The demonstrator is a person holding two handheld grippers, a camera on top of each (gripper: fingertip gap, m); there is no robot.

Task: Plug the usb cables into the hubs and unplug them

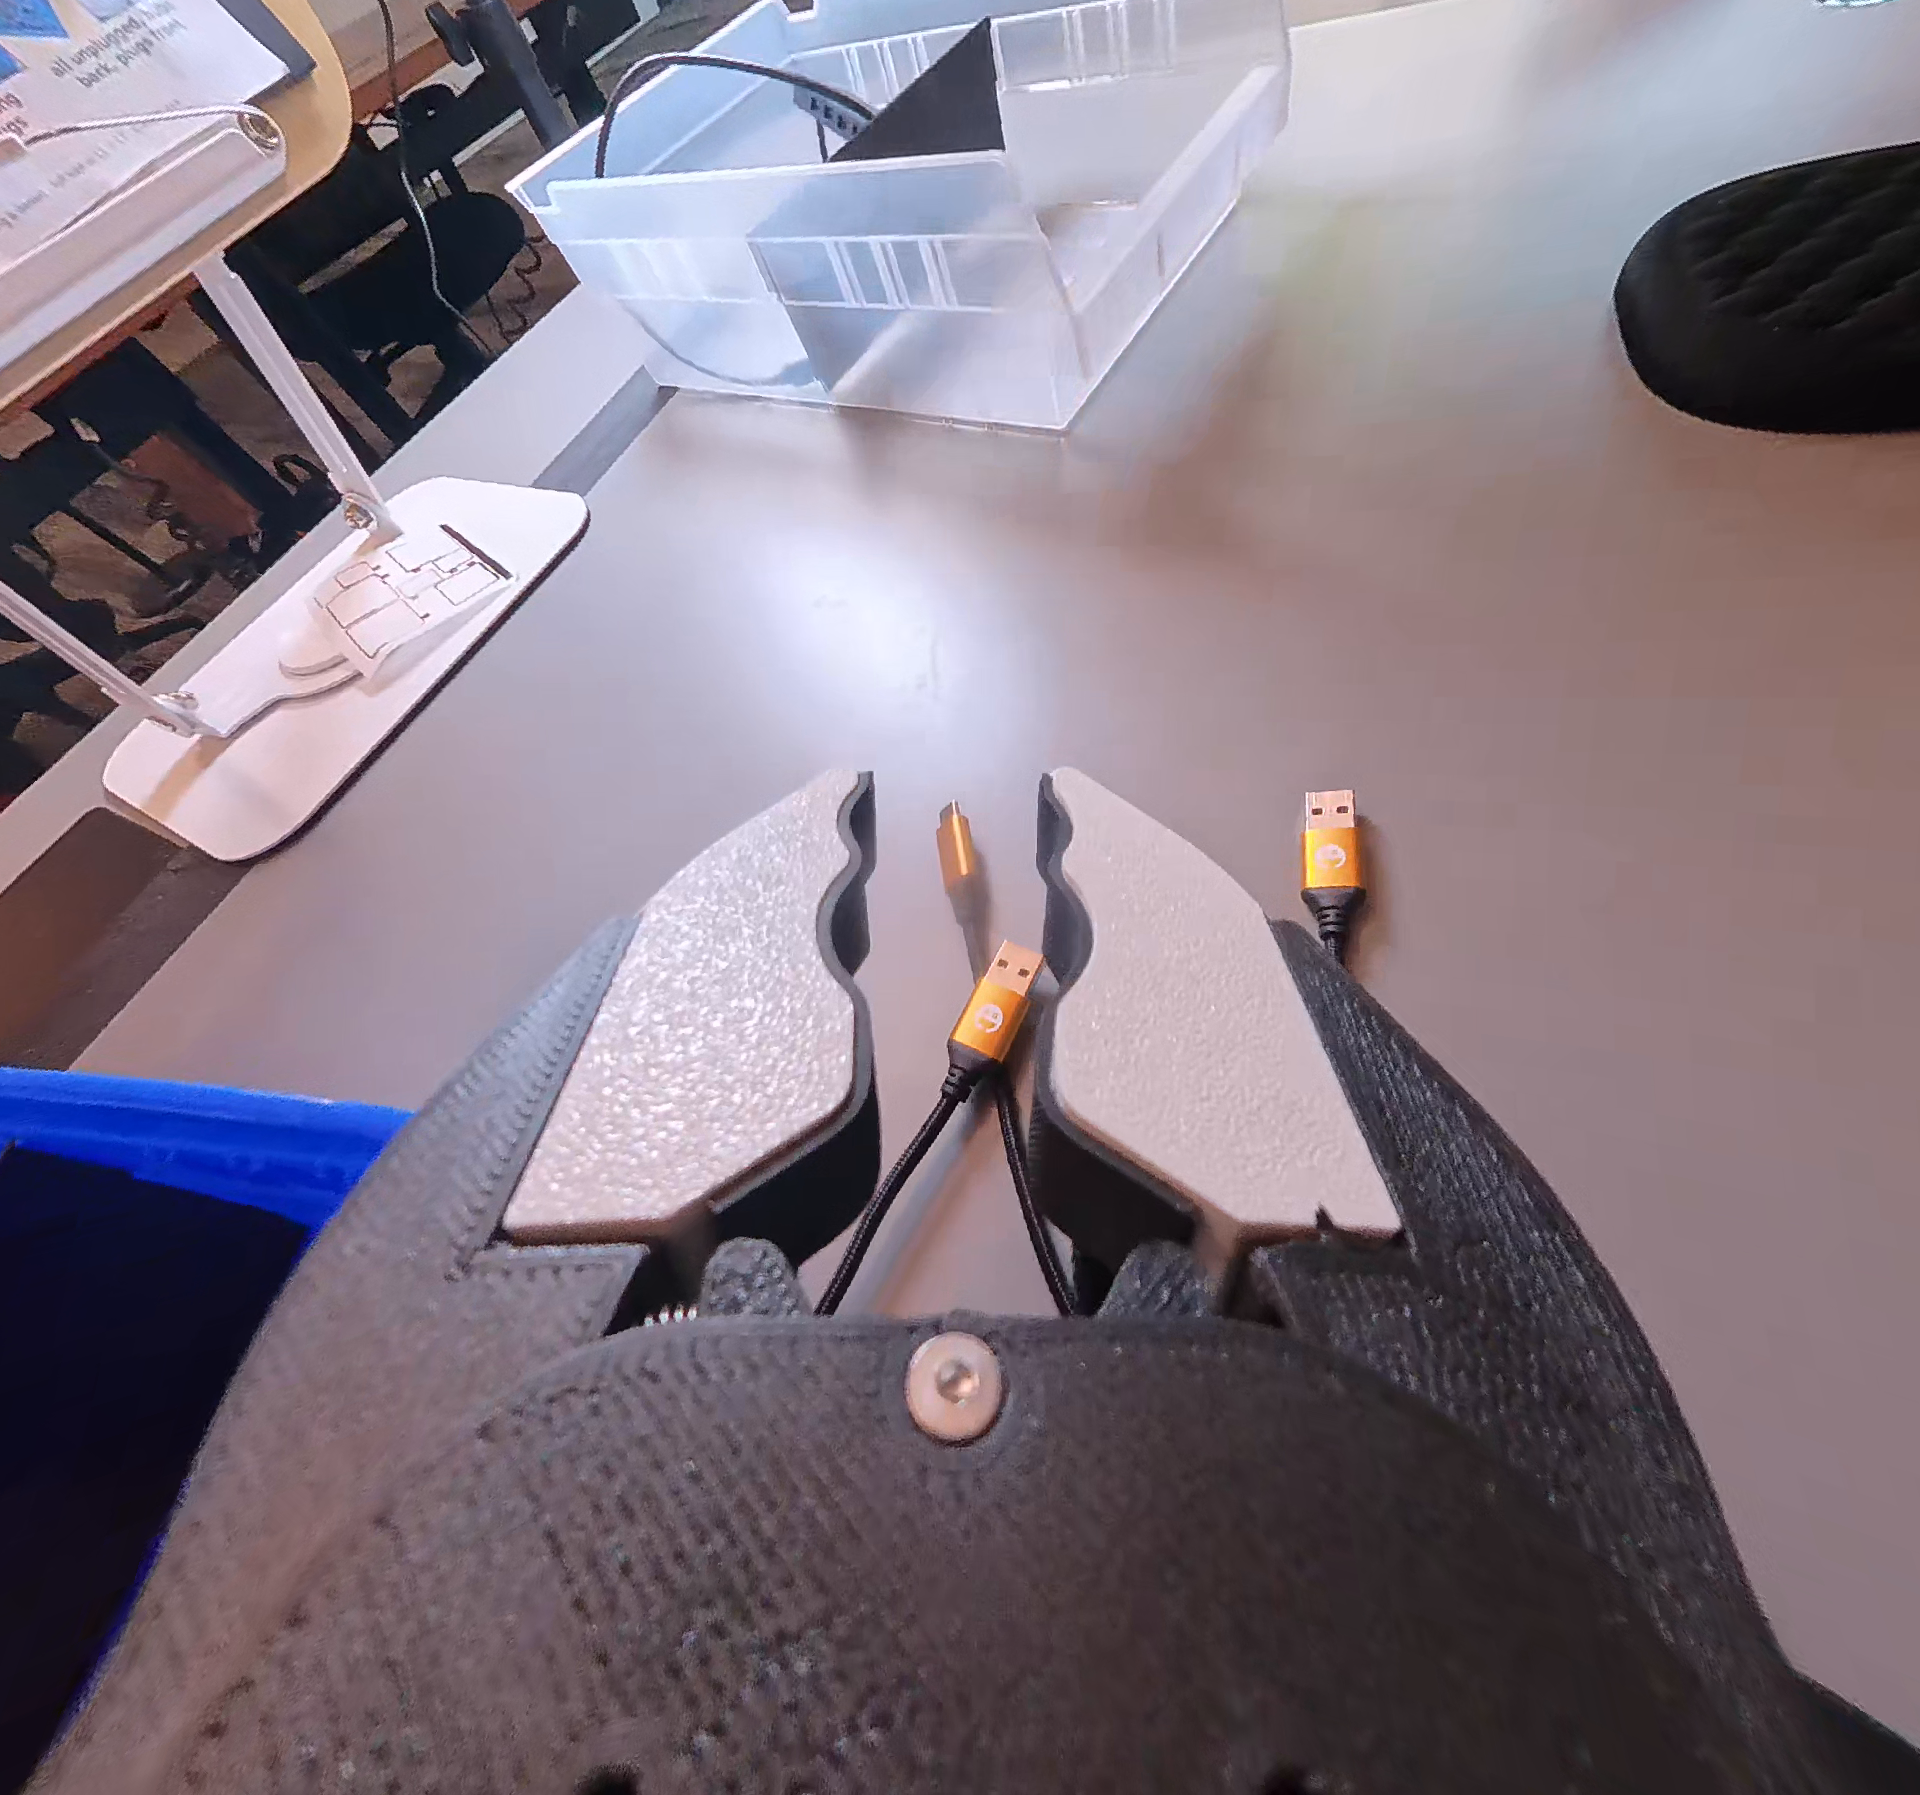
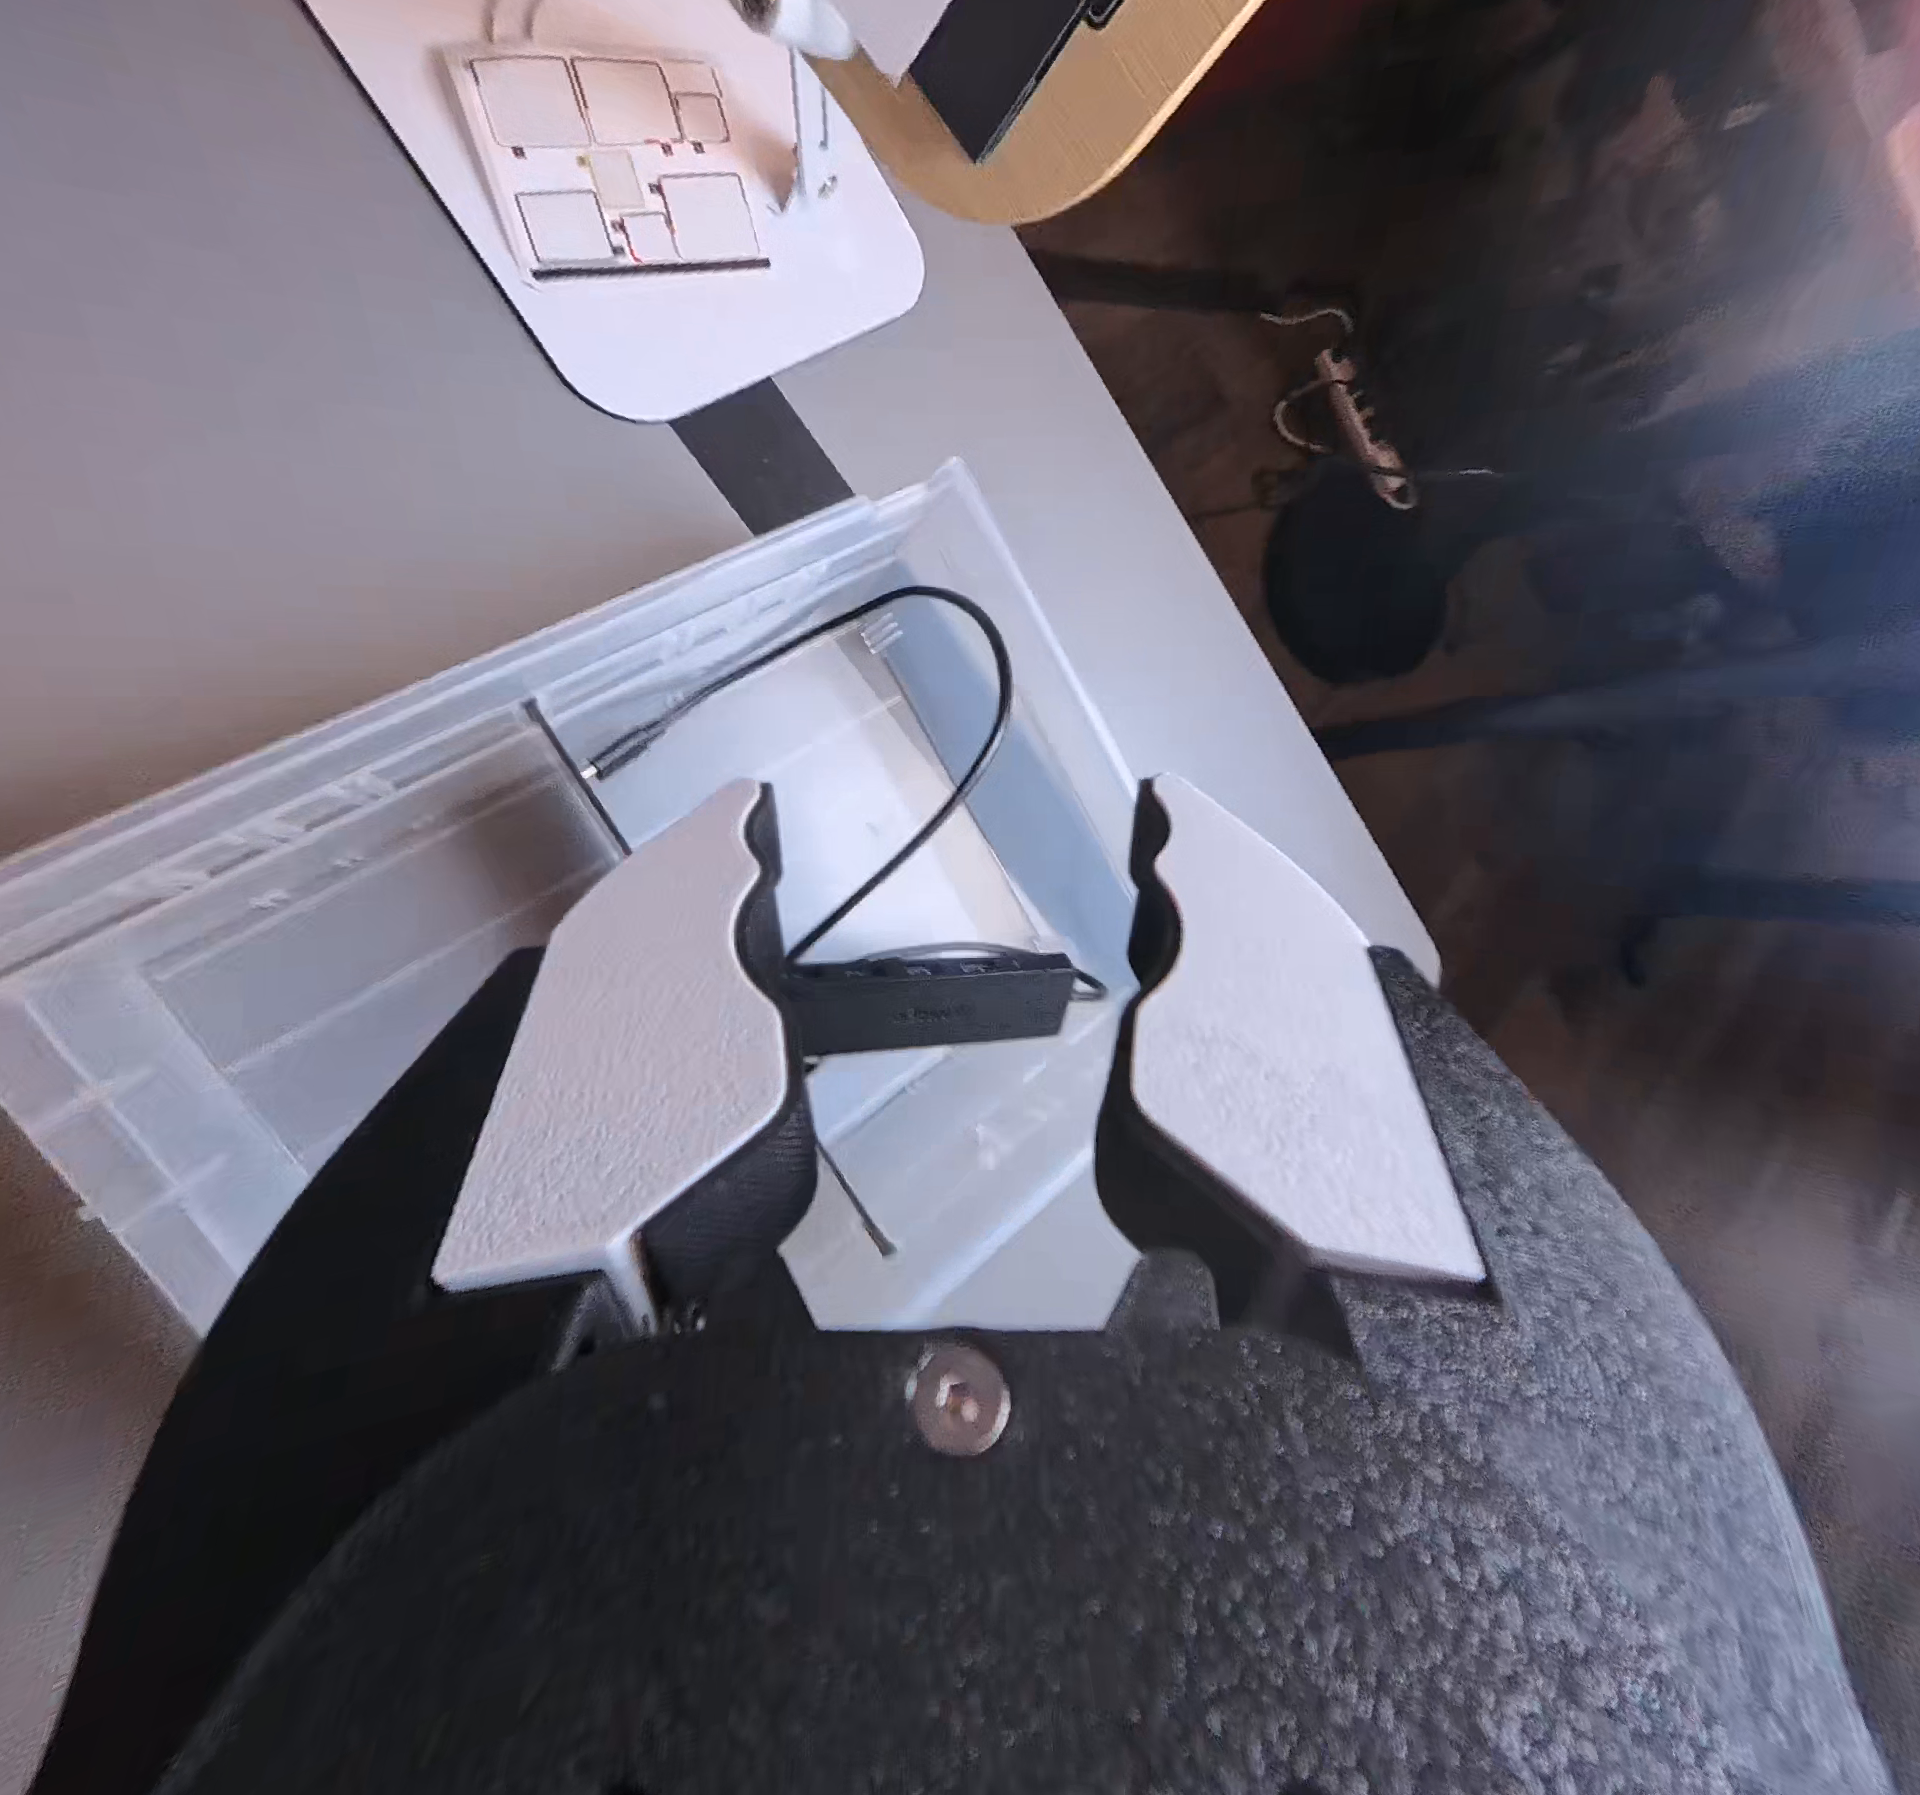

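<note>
Right hand-held gripper (image 2: 951,898) spread wide, above black USB hub (image 2: 930,1007), inside clear plastic bin (image 2: 343,810)

We see a white stand base (image 1: 343,665) left of a clear plastic bin (image 1: 935,218), and a black mesh cushion (image 1: 1787,291) at right.

left claw (image 1: 956,800): black textured body, grey pebbled fingers, silver screw | right claw (image 2: 954,800): same

Orange plugs (image 1: 994,1016) on black braided cables (image 1: 894,1195), centre frame. Grey table (image 1: 1351,602). Clear bin (image 1: 935,291) up top. Blue box (image 1: 156,1122) lower left. Black hub (image 2: 935,1007) with a black cord (image 2: 956,706), mid-frame.
</note>
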